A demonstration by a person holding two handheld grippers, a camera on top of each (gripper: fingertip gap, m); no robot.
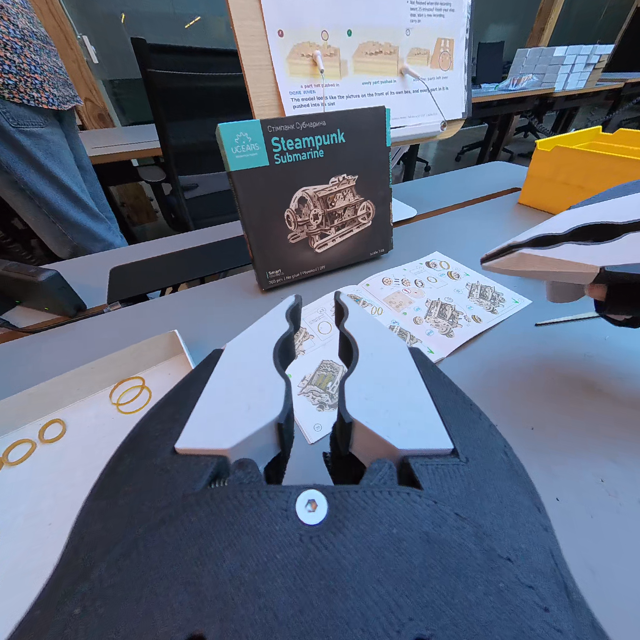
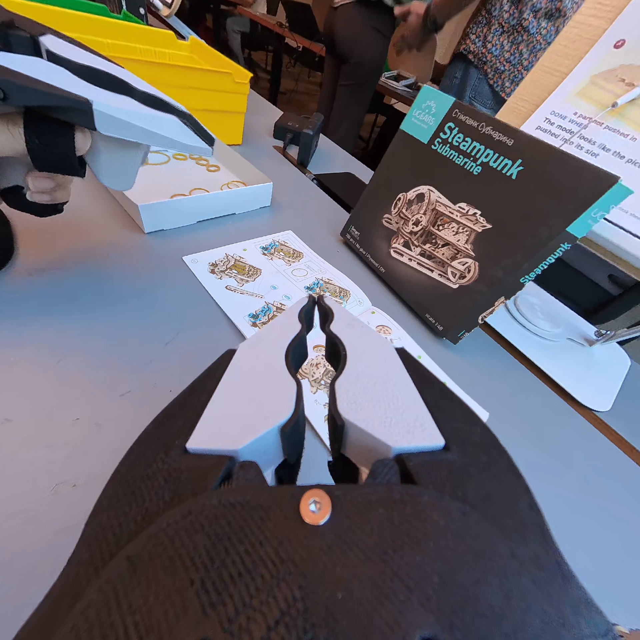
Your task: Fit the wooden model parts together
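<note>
Wooden model parts are not seen loose anywhere in the left wrist view; only the kit box (image 1: pixel 311 197) is stood upright at the far side of the grey table (image 1: pixel 519 433), with the open instruction booklet (image 1: pixel 433 308) laid flat just in front of it. The left gripper (image 1: pixel 318 298) is held above the booklet's near edge with a clear gap between its fingers and nothing in it. A white tray (image 1: pixel 86 398) with yellow rubber bands (image 1: pixel 131 394) is seen at the near left, a yellow bin (image 1: pixel 581 166) at the far right.

In the right wrist view the right gripper (image 2: pixel 316 297) is held over the booklet with its tips almost touching and nothing between them. The step in hand is judged to be consulting the instructions; parts would next have to be found and fetched
</note>
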